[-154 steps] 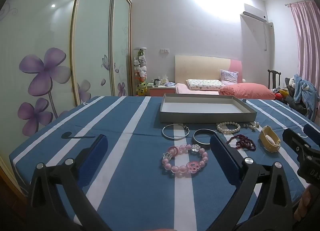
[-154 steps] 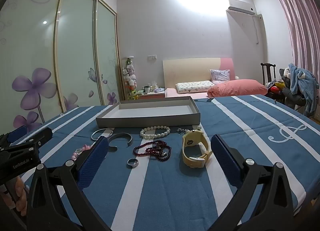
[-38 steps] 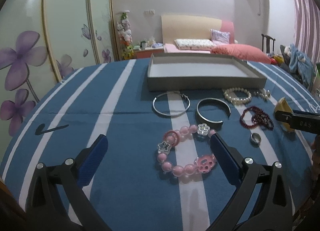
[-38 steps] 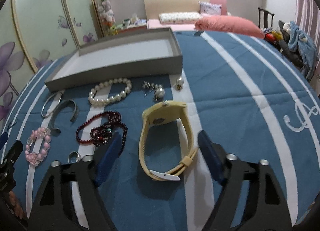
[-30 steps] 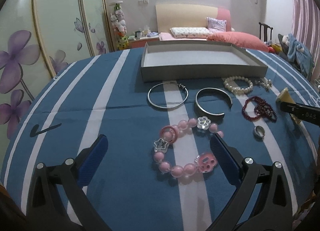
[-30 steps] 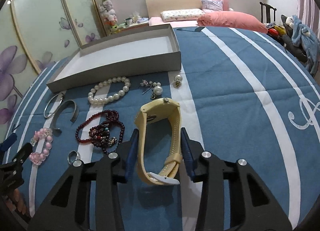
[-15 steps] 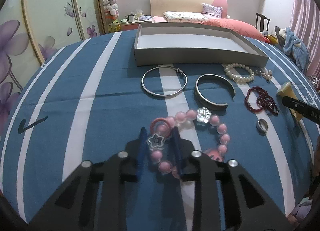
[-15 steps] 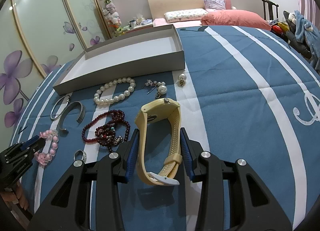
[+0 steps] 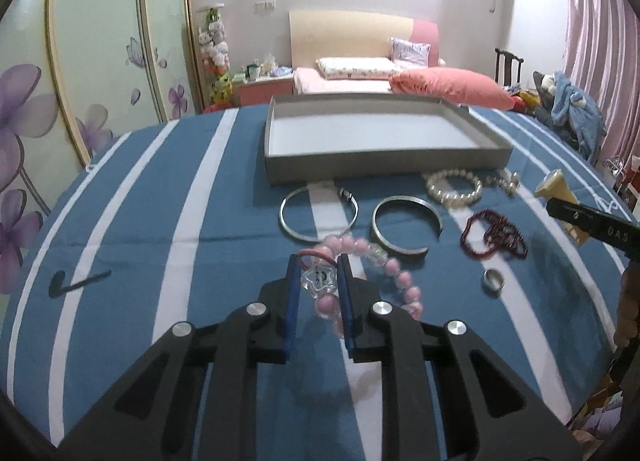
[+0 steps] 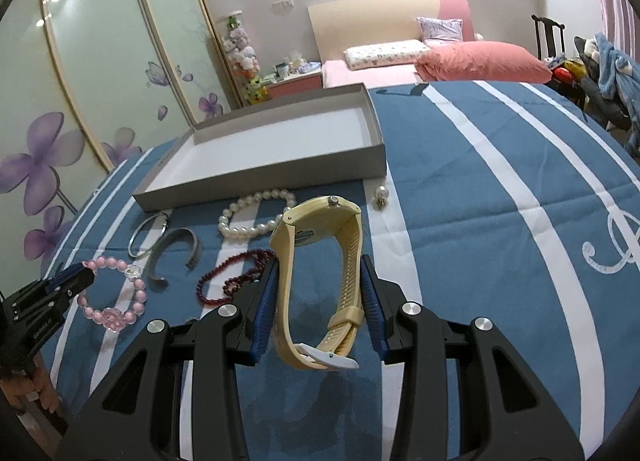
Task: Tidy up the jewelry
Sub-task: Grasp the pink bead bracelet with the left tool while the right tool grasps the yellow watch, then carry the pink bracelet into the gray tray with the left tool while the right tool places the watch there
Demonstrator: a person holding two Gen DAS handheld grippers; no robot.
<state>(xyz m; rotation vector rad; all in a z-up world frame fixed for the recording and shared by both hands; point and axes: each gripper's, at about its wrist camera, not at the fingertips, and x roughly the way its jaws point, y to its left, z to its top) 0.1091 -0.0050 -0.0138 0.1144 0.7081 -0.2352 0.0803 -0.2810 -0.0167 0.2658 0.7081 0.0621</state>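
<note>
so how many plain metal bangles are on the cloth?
2. A thin closed hoop lies just in front of the grey tray. An open cuff lies to its right, beside the dark red beads. None looks hidden.

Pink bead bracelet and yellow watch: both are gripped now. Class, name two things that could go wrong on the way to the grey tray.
1. The left gripper, jaws closing, pinches only the clear star charm of the pink bead bracelet; the hanging loop may swing and slip free.
2. The right gripper squeezes the yellow watch by its flexible strap, which could twist or spring out before the grey tray.
</note>
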